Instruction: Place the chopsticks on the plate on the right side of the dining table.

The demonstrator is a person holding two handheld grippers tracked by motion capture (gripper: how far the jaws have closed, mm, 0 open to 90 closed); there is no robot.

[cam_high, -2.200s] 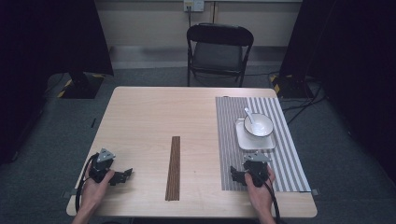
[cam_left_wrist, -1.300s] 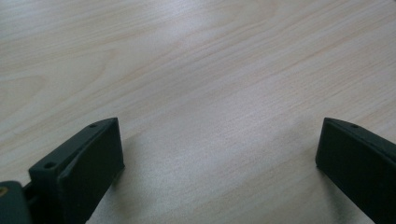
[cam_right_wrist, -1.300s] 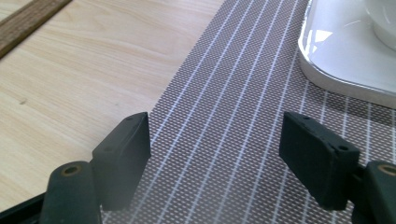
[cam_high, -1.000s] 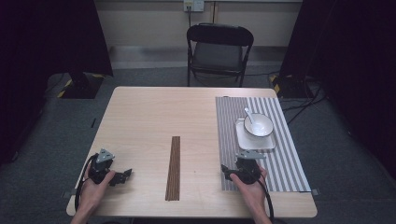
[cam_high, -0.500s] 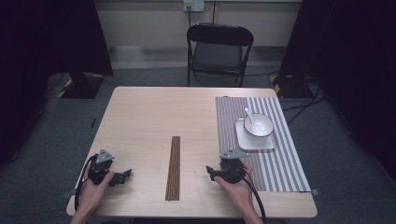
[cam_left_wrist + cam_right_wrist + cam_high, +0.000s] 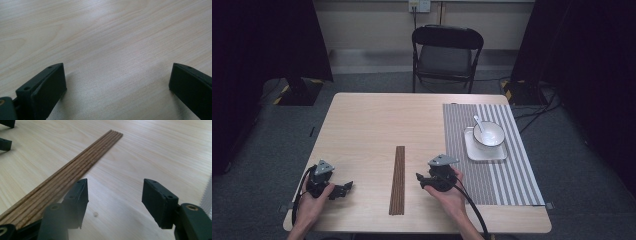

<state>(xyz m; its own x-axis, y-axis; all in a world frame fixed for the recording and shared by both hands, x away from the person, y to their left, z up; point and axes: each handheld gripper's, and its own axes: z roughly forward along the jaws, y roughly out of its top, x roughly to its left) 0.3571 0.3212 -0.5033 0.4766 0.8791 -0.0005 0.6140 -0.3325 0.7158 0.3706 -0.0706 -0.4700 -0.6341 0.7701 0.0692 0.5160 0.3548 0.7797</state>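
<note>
A row of several dark wooden chopsticks [image 6: 397, 179] lies lengthwise near the table's front middle, and it runs along the left in the right gripper view [image 6: 75, 167]. My right gripper [image 6: 421, 180] sits just right of the chopsticks, pointing left at them, open with bare wood between its jaws [image 6: 113, 197]. My left gripper [image 6: 343, 189] rests at the front left of the table, open over bare wood [image 6: 117, 82]. A white bowl [image 6: 488, 133] with a white spoon [image 6: 478, 122] stands on a white square plate [image 6: 485, 146] on the striped placemat [image 6: 489, 150].
A black folding chair [image 6: 447, 52] stands beyond the far edge of the light wooden table [image 6: 377, 125]. The placemat covers the table's right side. Black cables trail from both grippers off the front edge.
My right gripper has moved left off the placemat to just beside the chopsticks. The left gripper has stayed where it was.
</note>
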